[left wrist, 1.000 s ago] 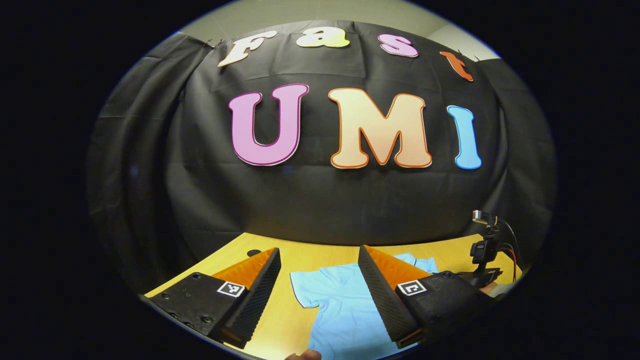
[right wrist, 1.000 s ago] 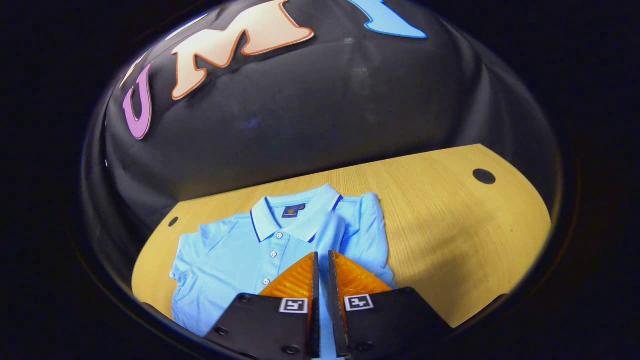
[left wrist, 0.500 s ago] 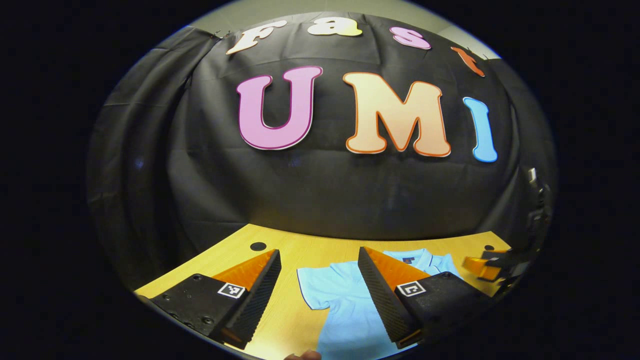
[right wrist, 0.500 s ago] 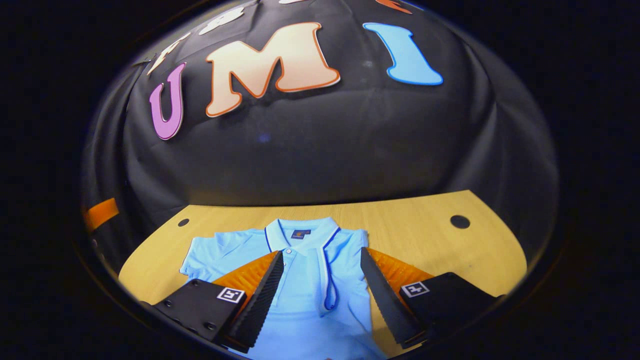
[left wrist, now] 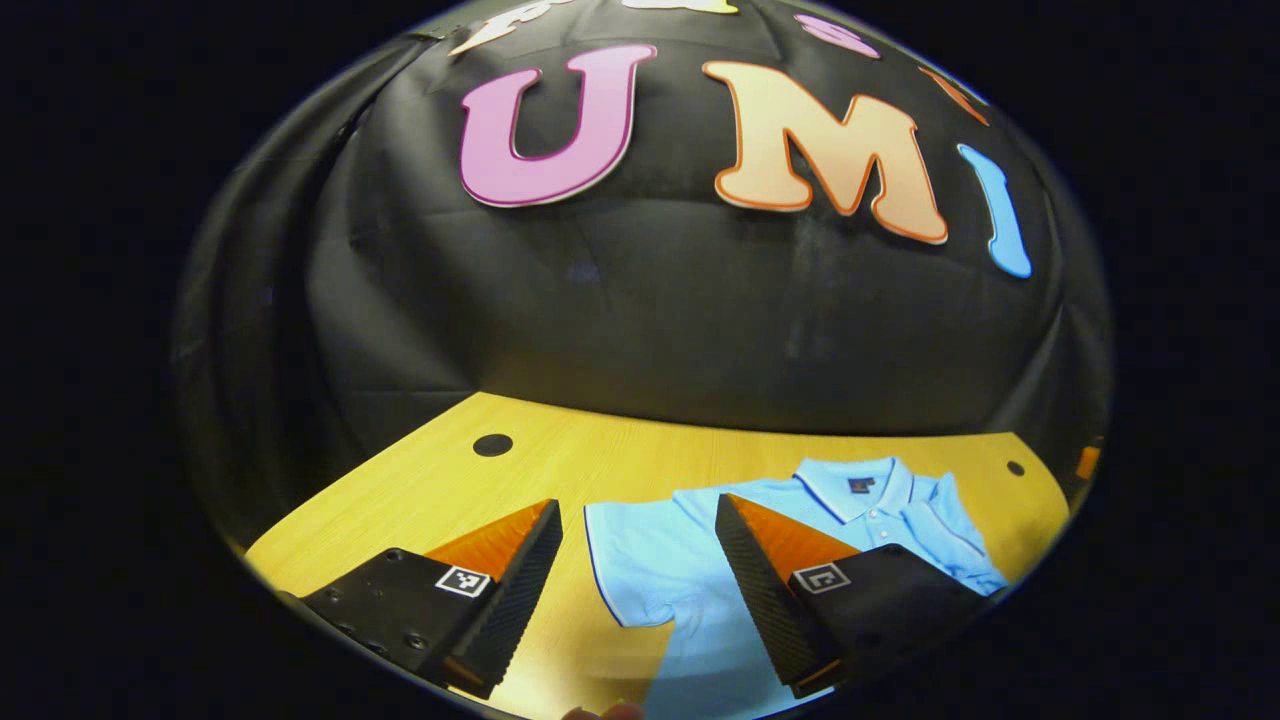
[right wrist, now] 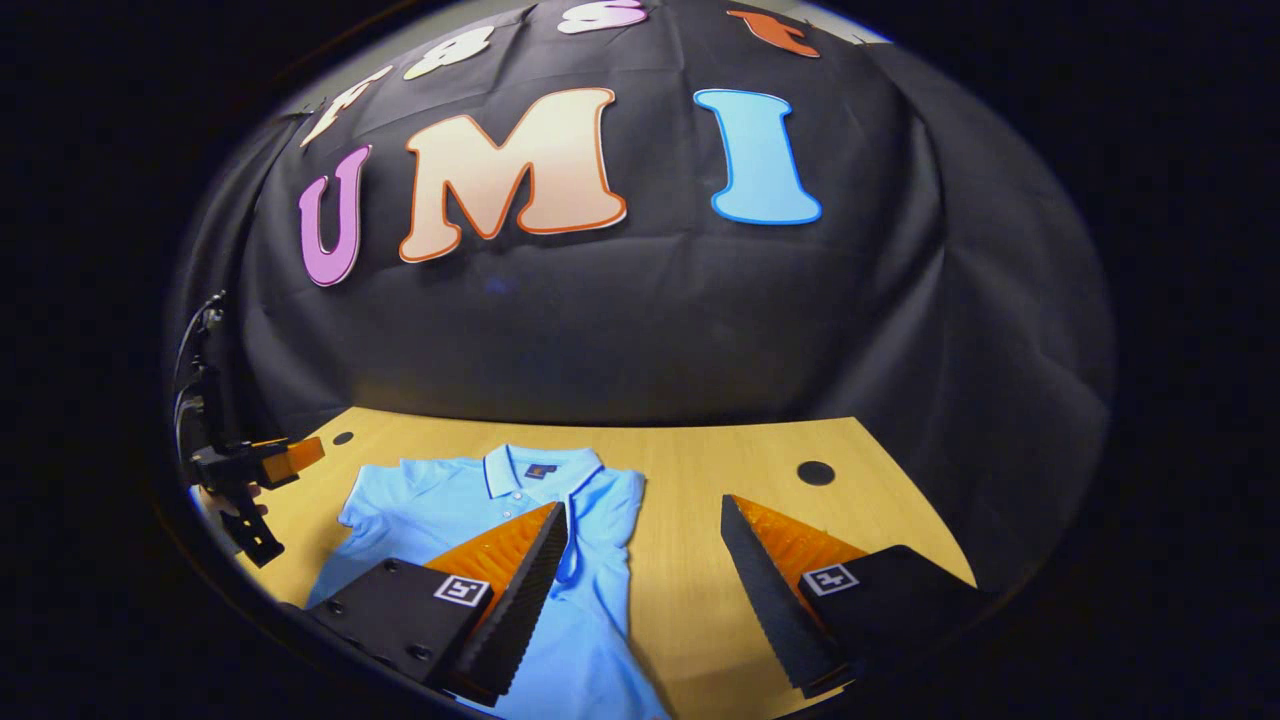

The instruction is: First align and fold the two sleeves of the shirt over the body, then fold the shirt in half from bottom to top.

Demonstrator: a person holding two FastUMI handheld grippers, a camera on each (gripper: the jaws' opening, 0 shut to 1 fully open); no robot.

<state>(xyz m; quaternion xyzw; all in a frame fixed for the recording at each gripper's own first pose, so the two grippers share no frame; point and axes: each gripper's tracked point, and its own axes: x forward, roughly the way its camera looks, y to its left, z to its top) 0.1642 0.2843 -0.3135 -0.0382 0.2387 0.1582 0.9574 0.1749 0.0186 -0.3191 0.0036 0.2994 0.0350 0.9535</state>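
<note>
Left gripper (left wrist: 638, 560) was spread wide, holding nothing, above the shirt's (left wrist: 690, 540) still-flat sleeve (left wrist: 625, 565). Right gripper (right wrist: 642, 560) was also apart and empty, over the table (right wrist: 720, 460) beside the shirt's folded-in sleeve (right wrist: 610, 520). Shirt lay collar (right wrist: 540, 465) toward the black cloth wall (right wrist: 600, 330) on the wood table with round holes (right wrist: 815, 473). A second ago the right fingers were together; the right gripper has since opened and moved off to the side
</note>
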